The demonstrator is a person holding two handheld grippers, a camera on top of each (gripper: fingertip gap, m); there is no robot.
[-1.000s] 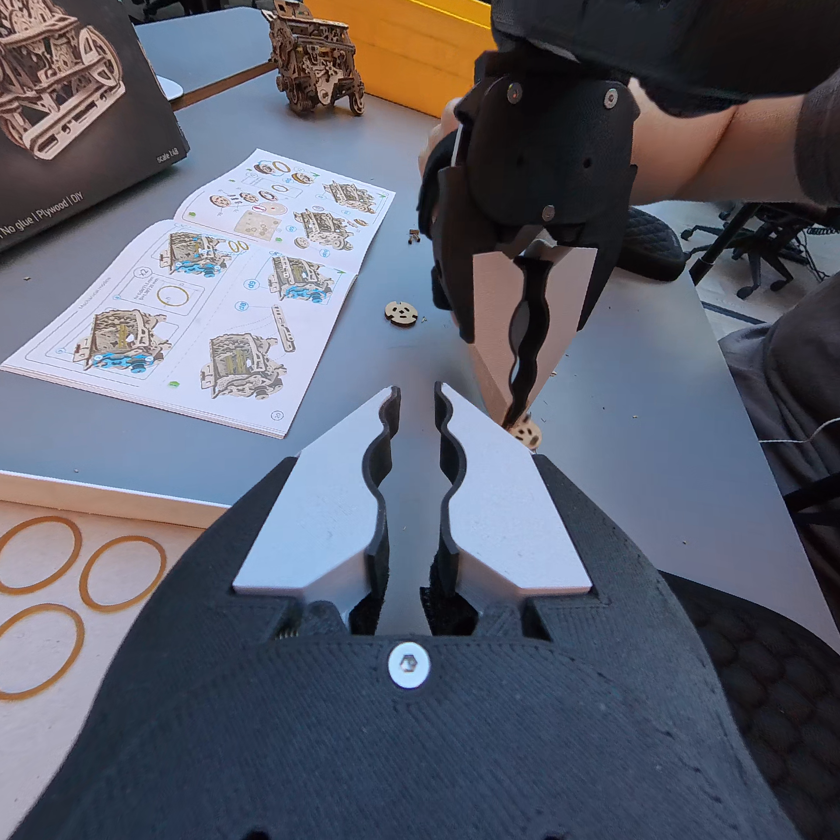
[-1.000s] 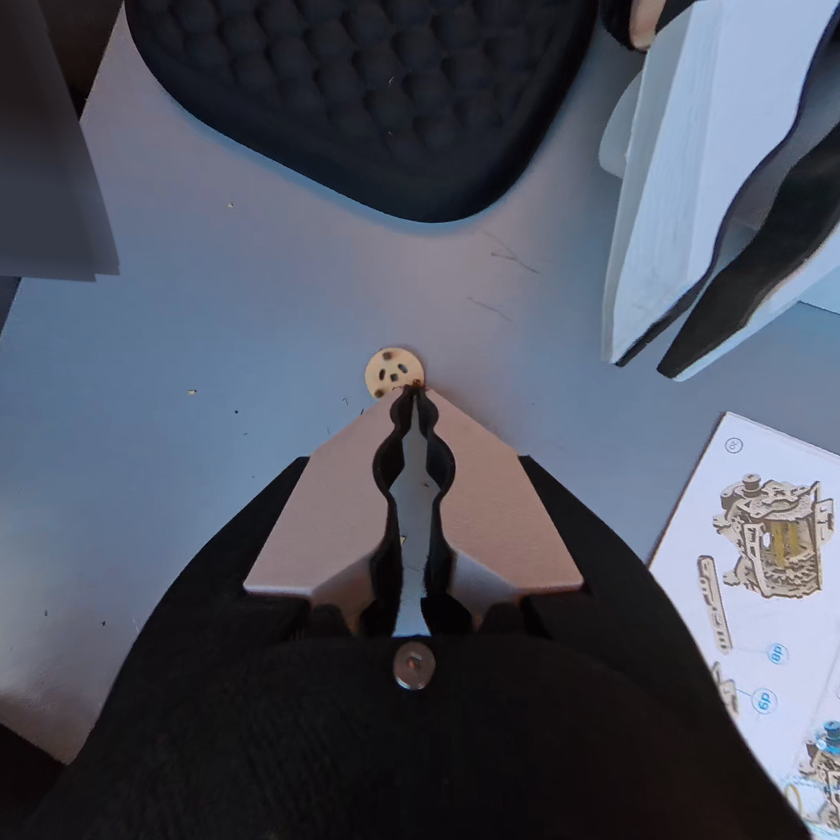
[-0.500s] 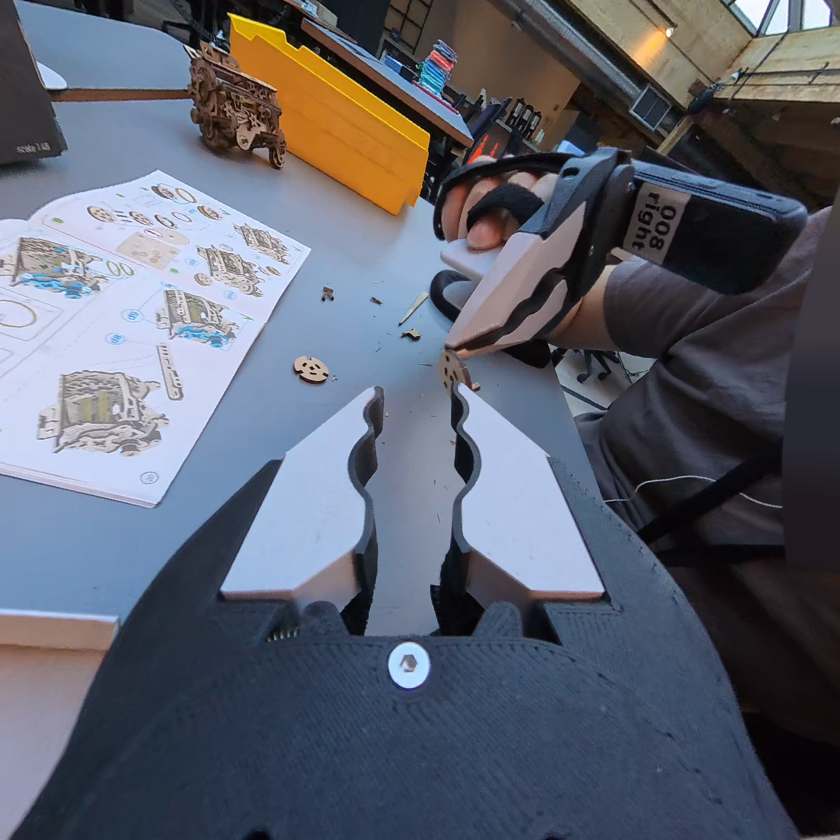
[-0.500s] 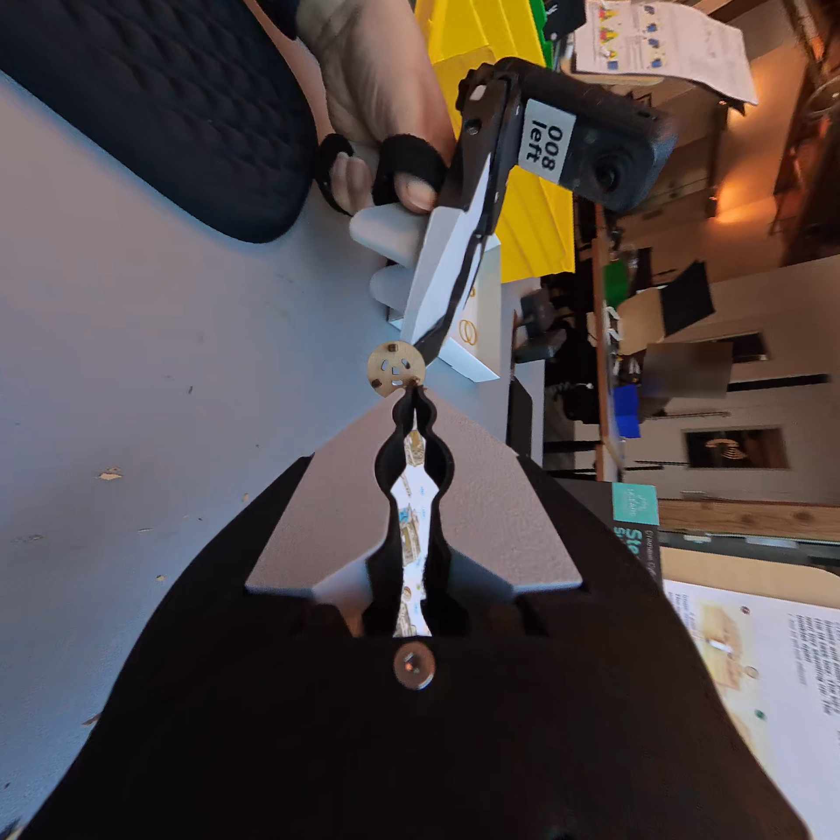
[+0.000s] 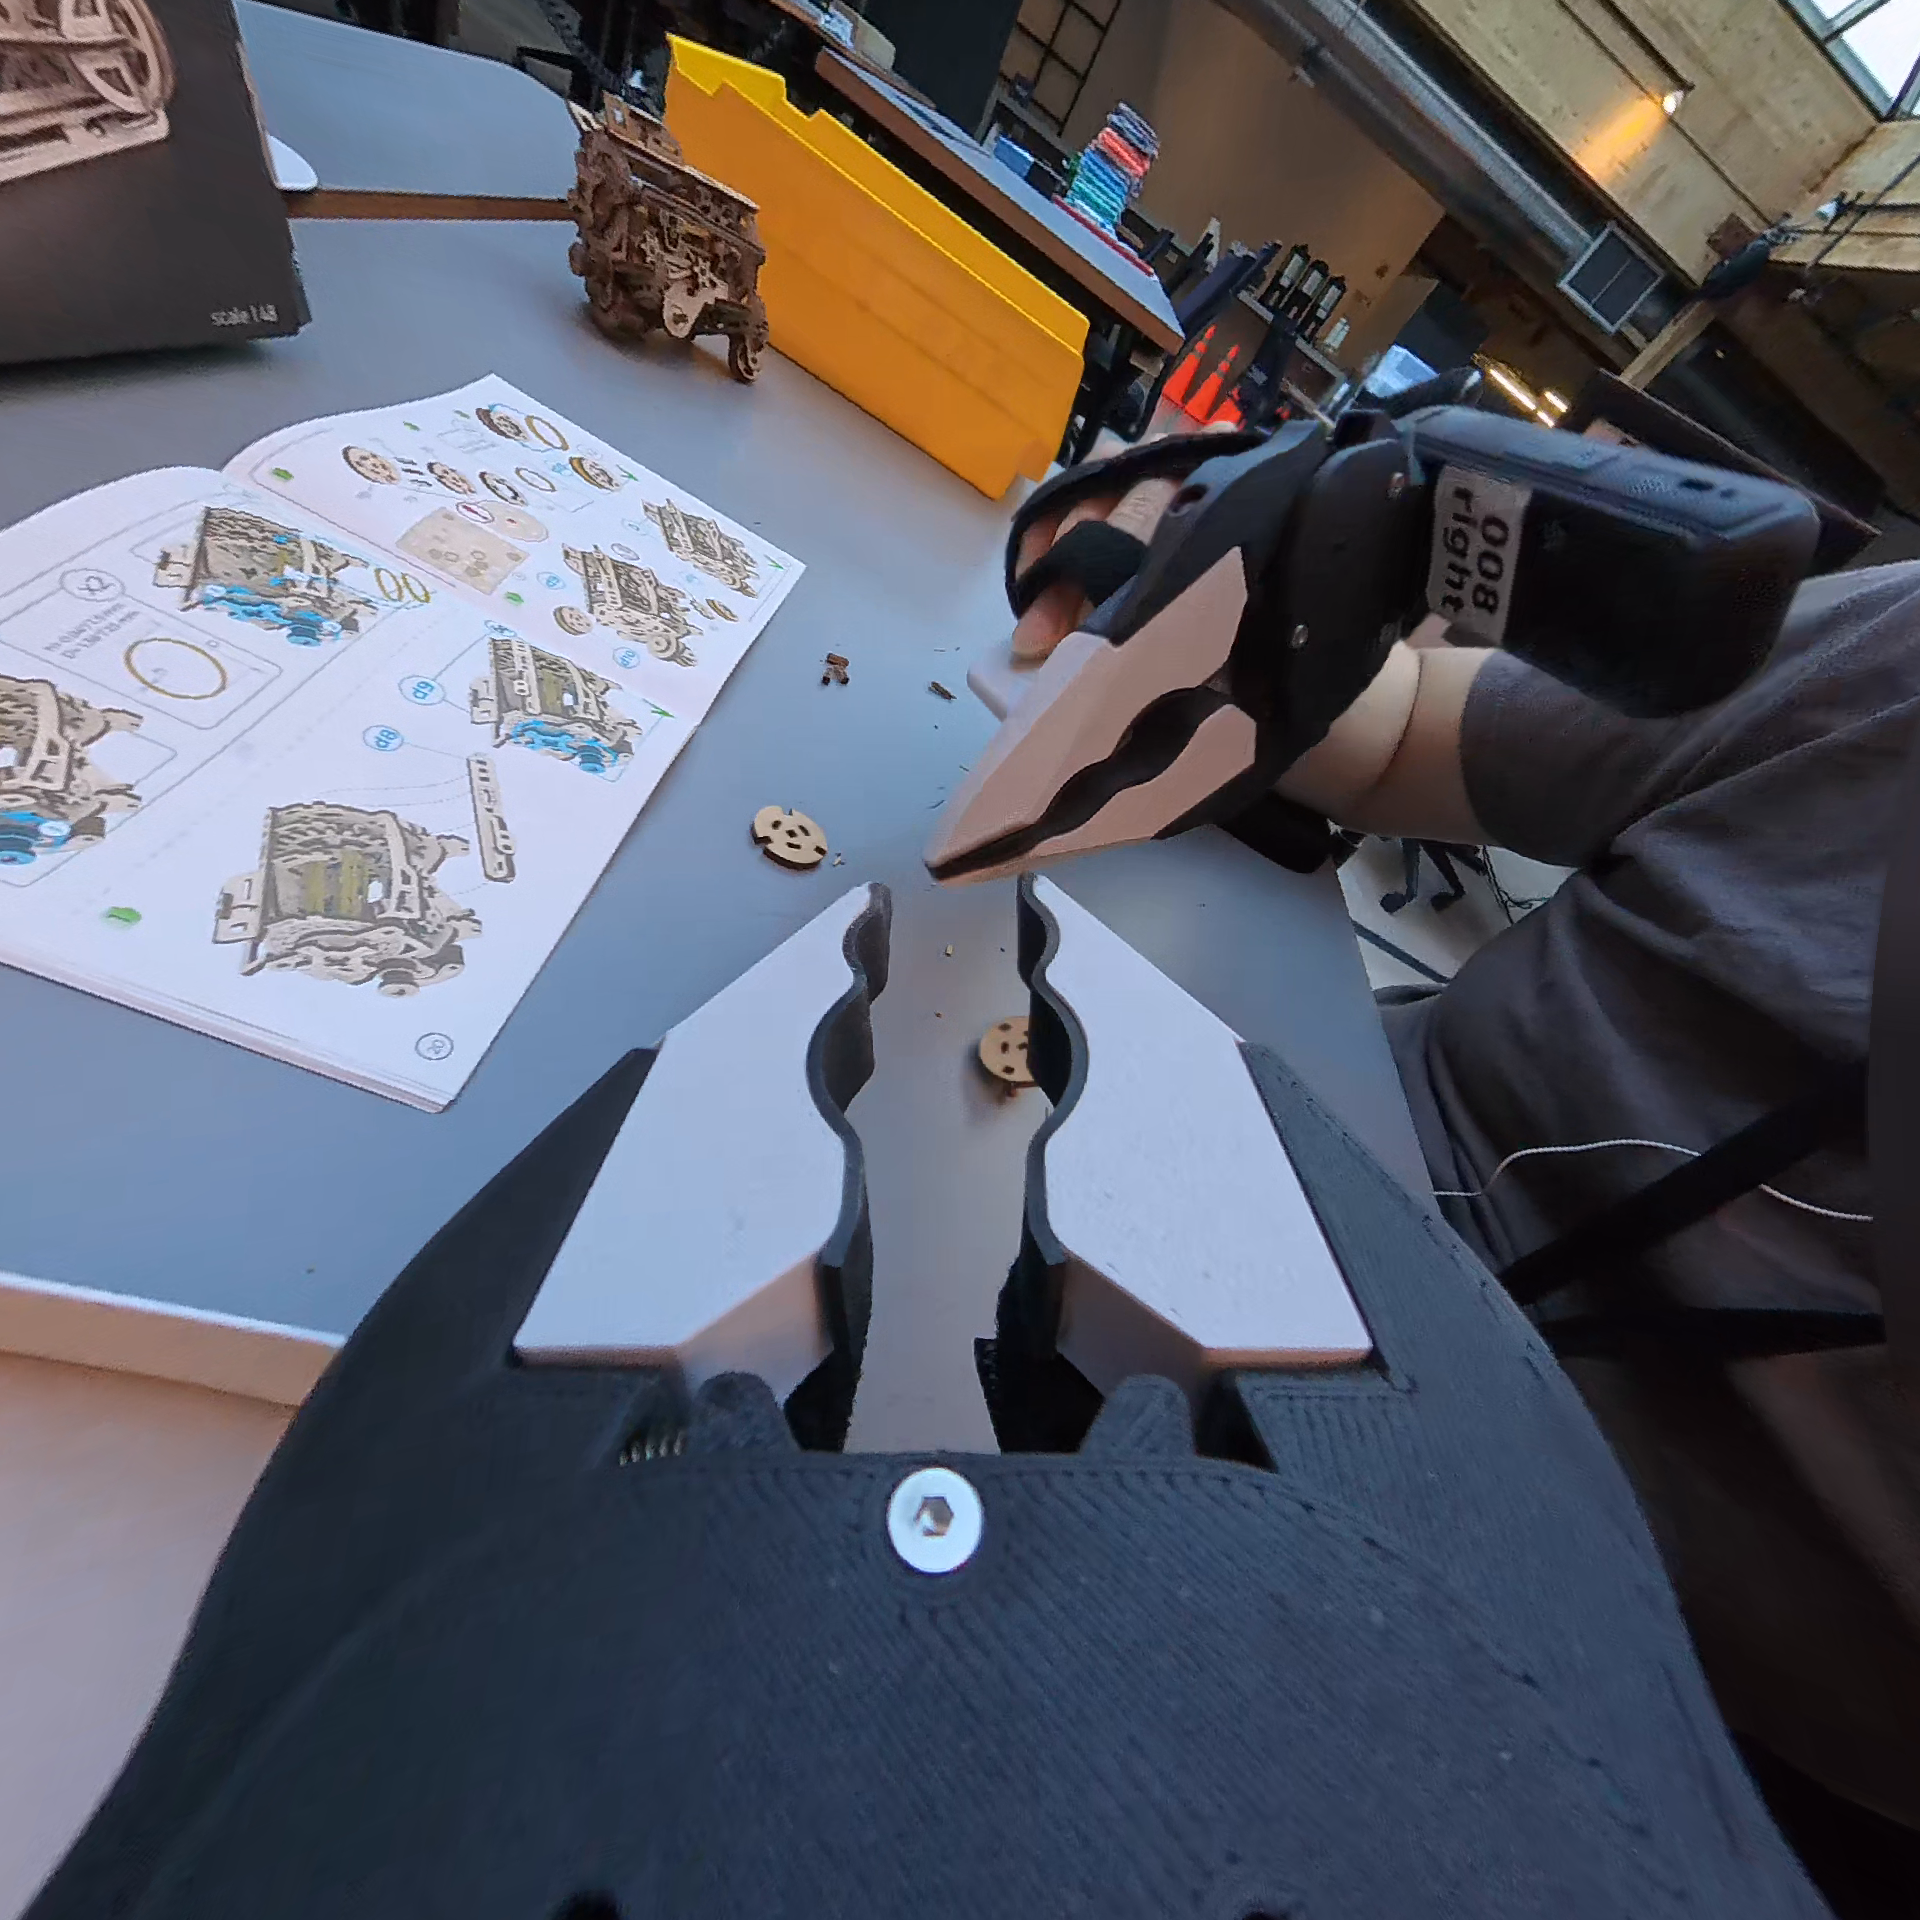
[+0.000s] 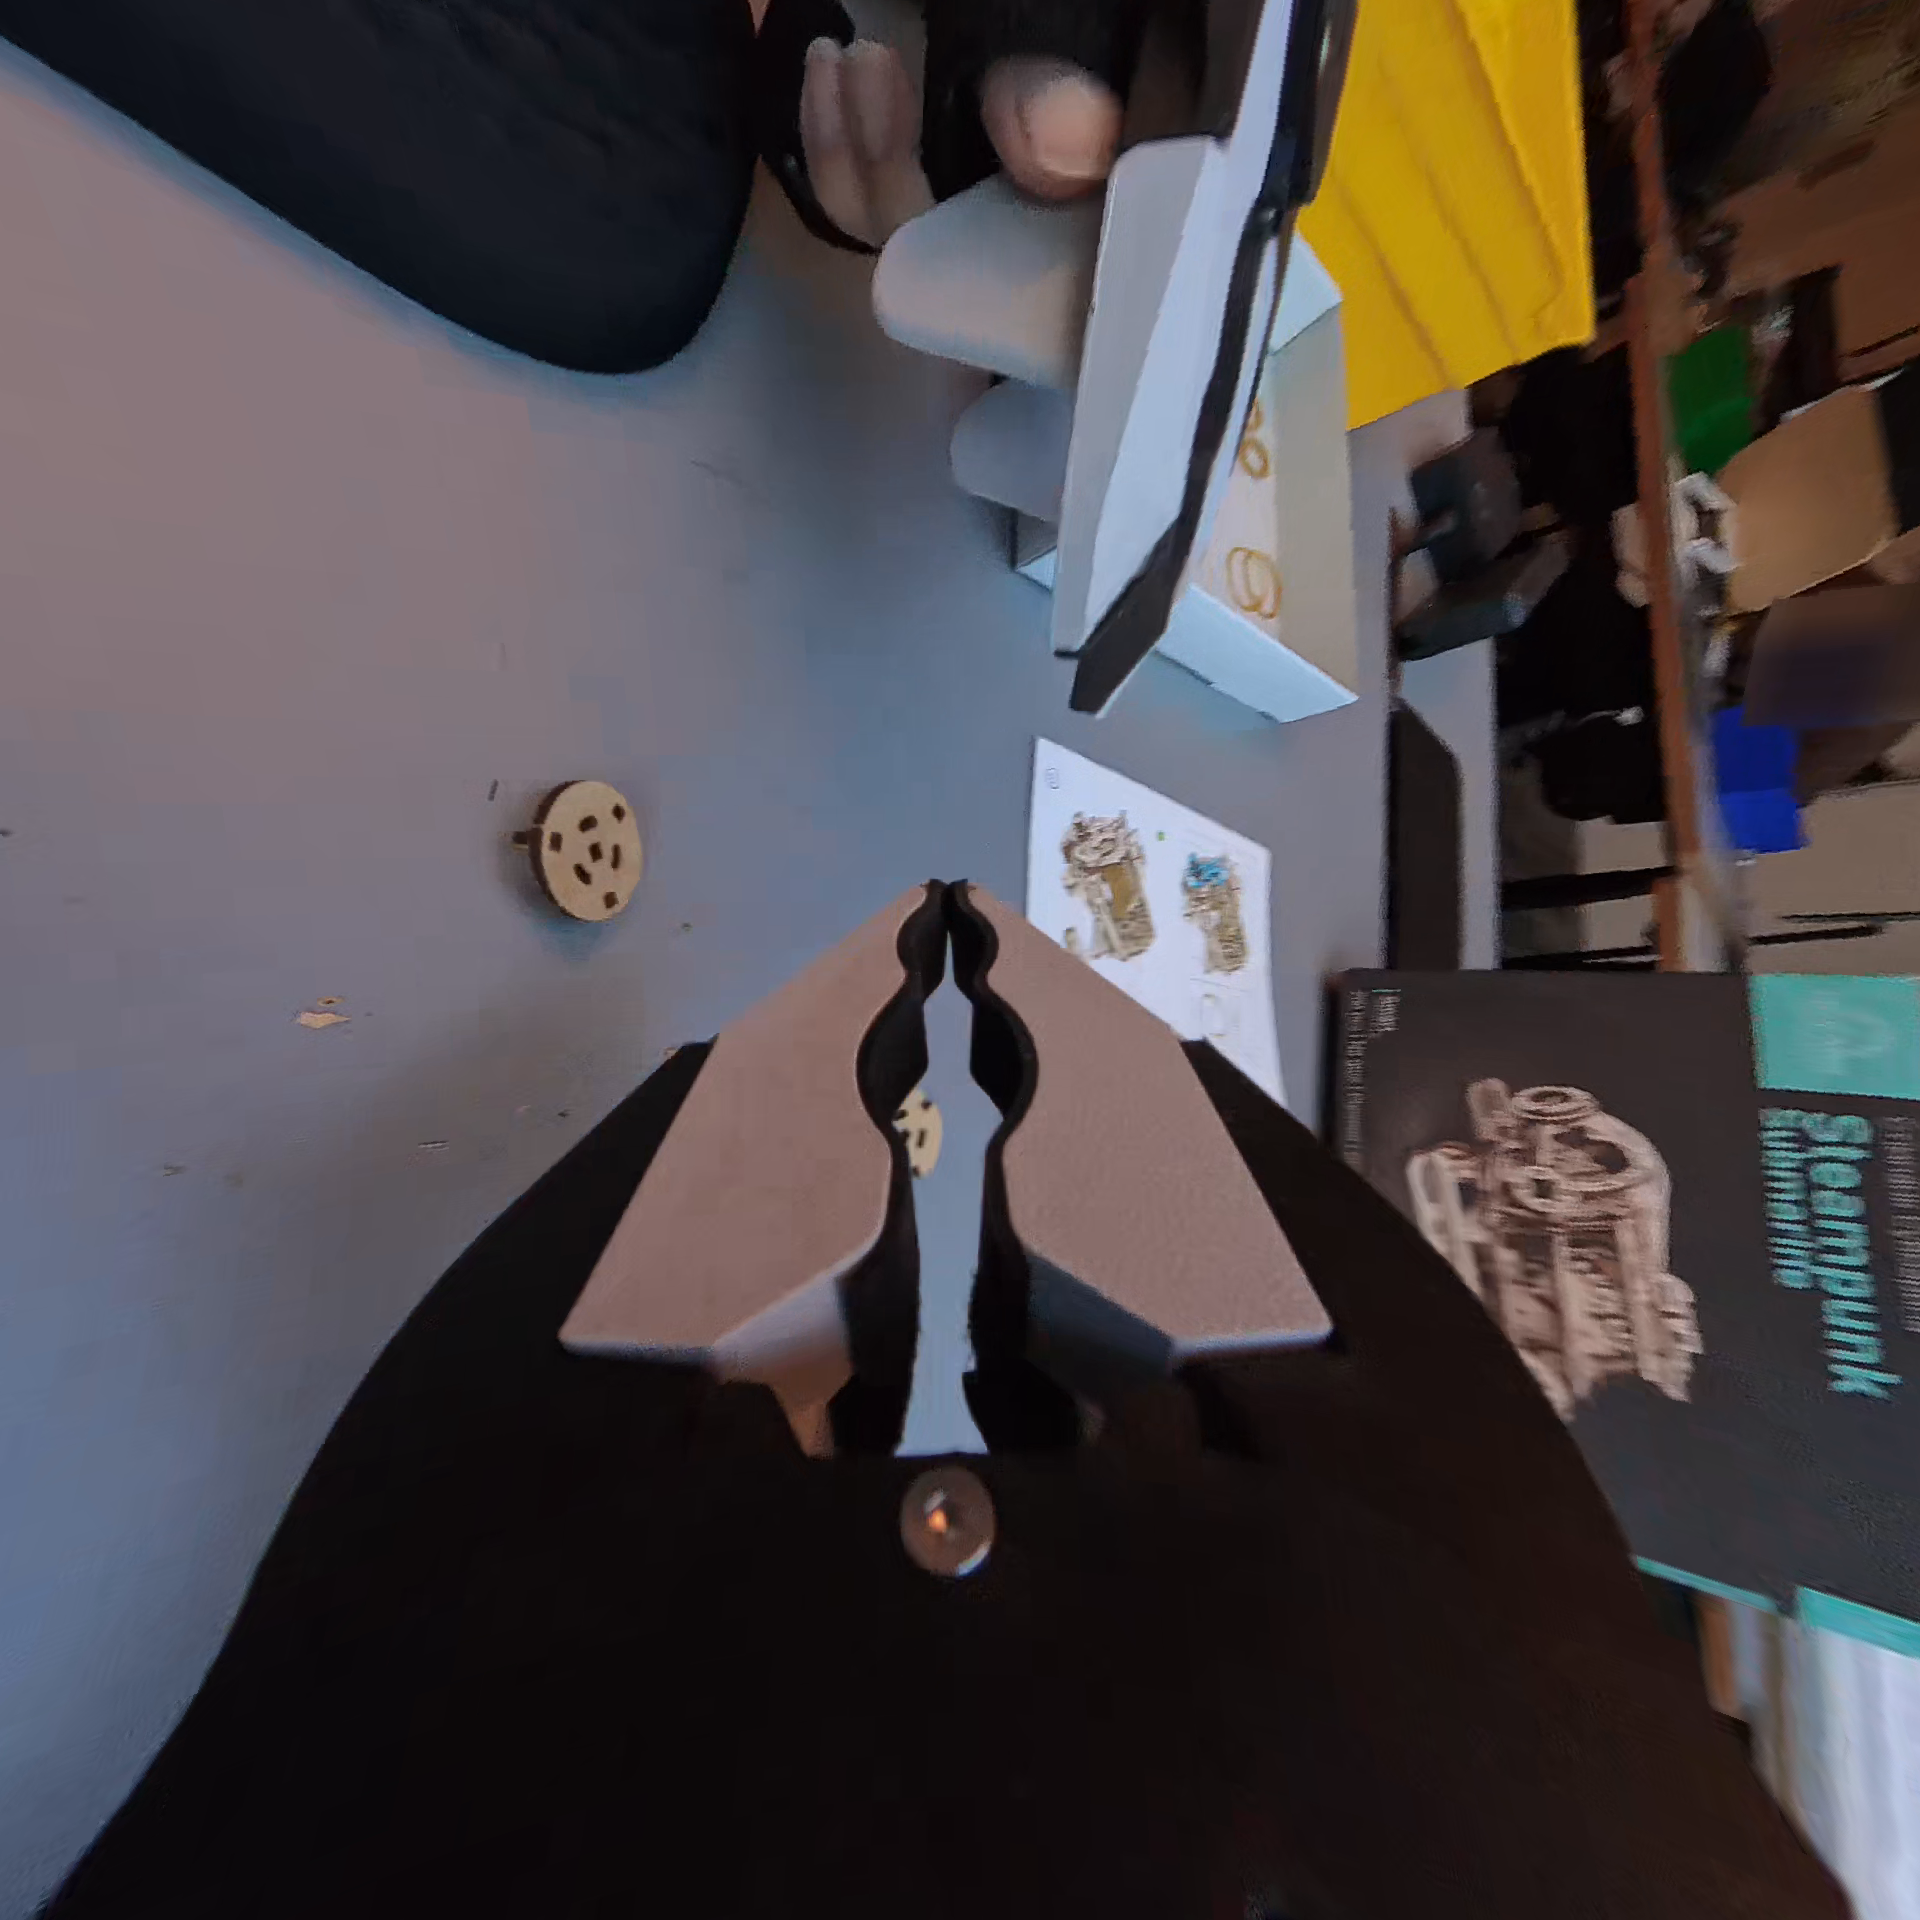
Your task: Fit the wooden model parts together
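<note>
Grey bench [image 5: 312, 1164] carries an open white instruction booklet [image 5: 343, 707] at left and a brown assembled wooden model [image 5: 665, 260] far behind it. Left claw [image 5: 951, 904] stands apart, empty; right claw [image 6: 948, 891] is pressed together on nothing. One round slotted wooden disc [image 5: 1006, 1051] lies flat between the left fingers, another slotted wooden disc [image 5: 790, 835] just beyond.

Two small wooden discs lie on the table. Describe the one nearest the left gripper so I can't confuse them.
On the grey table, right of the open instruction booklet, look between the open left gripper's fingers. That wooden disc lies there, half hidden; the other disc lies in the open nearer the booklet.
</note>
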